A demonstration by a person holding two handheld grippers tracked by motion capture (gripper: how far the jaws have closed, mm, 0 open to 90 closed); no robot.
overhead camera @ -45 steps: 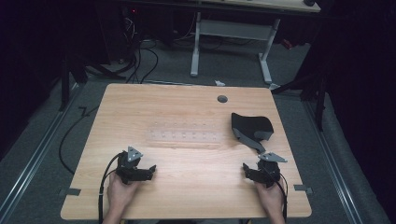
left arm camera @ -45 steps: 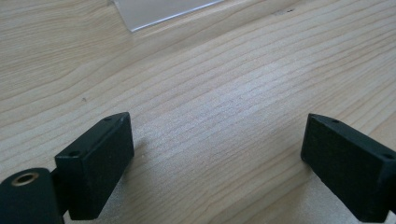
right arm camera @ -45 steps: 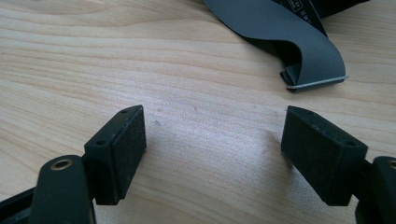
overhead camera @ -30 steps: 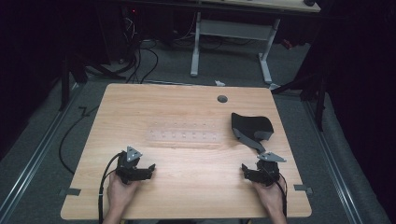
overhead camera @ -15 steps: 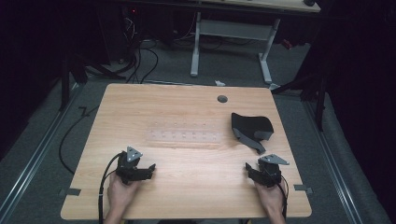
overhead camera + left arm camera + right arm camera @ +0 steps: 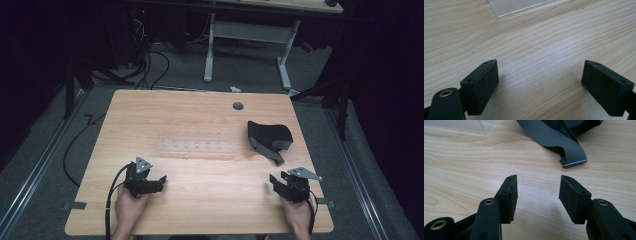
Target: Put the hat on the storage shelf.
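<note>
The black strap item (image 6: 269, 136), a dark folded piece with a grey band trailing from it, lay on the right half of the counter (image 6: 200, 125), its band end (image 6: 573, 163) pointing toward the person's side. It was the object nearest either tool and is taken as the item in hand. It rested flat and untouched, well within forward reach of the right tool, a position that appeared to suit a straight approach along the band.

Just to its left, across the counter's middle, lay a clear plastic strip (image 6: 196, 145), flat and apart from the strap item. A round grommet hole (image 6: 238, 106) sat near the far edge.

The right gripper (image 6: 288, 182) stood near the counter's right front corner, aimed at the band end. In the right gripper view its fingers (image 6: 510, 197) were parted to a moderate gap, holding nothing, with bare wood between them and the band end ahead, not touching.

The left gripper (image 6: 150, 182) stood at the left front, well apart from the strap item. Its fingers (image 6: 482, 85) were spread wide, empty, close over bare counter, with a corner of the clear strip ahead.

Judgement: both tools were held at rest positions, the right one the better placed for a pickup.
</note>
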